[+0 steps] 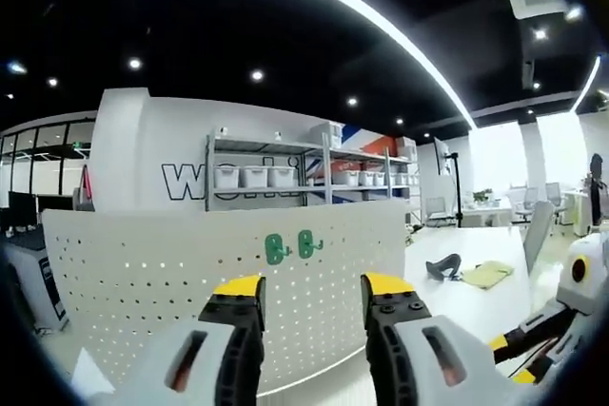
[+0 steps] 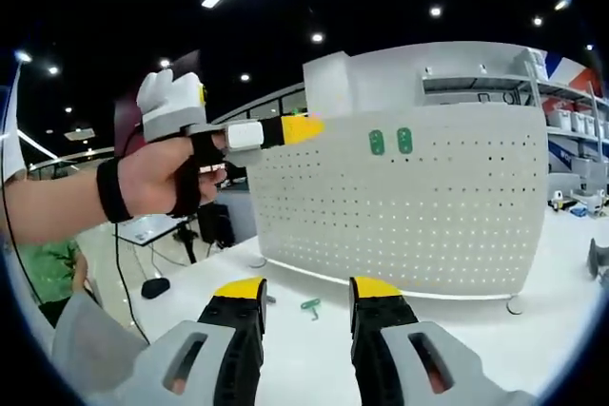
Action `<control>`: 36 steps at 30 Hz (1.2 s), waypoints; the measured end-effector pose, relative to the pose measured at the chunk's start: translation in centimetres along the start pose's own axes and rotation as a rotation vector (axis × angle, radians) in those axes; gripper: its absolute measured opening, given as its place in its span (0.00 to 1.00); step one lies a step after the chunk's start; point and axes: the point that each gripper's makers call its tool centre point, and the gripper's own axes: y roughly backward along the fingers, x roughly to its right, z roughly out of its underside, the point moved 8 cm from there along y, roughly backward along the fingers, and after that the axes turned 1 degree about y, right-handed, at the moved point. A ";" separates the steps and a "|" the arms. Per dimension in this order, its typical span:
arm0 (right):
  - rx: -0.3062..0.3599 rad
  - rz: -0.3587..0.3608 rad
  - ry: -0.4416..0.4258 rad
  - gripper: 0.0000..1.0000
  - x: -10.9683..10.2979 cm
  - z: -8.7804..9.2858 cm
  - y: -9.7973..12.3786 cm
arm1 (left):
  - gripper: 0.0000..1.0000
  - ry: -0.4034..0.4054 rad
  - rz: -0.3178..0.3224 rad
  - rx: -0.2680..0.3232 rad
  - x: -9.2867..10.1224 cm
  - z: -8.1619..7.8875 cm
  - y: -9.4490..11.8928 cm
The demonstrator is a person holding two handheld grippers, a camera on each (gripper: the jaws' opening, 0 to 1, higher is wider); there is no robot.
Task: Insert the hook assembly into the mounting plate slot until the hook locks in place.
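Small green hook is seen lying flat on the white tabletop in the right gripper view, just ahead of the right gripper and near the foot of the white perforated panel (taken here as the mounting plate). Two more green hooks are already seated side by side high on the panel; the same pair is seen in the left gripper view.

Handling, judged: the loose hook looks like light, rigid moulded plastic, smooth, easily skated across the table or flicked out of a pinch. It is best taken across its flat body, with the end that enters the slot left free. Little force should be needed, though the panel stands upright on small feet and could be pushed back when the hook is pressed in.

Pose: right gripper is held low over the table, pointed at the panel, jaws apart, nothing between them. Left gripper is raised, aimed at the panel's upper half, jaws also apart and empty; in the right gripper view it is seen gripped by a hand at the panel's upper left corner (touching the panel or not can't be told).
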 end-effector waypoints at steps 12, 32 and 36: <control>-0.002 -0.021 0.015 0.35 -2.6 -0.2 -1.5 | 0.41 -0.006 0.013 -0.040 -2.3 1.4 3.8; -0.032 -0.022 0.029 0.35 -5.2 0.0 -3.6 | 0.40 -0.016 0.029 -0.100 -6.0 4.1 7.9; -0.038 -0.024 0.028 0.35 -5.8 0.2 -4.1 | 0.40 -0.006 0.029 -0.114 -6.8 5.0 8.8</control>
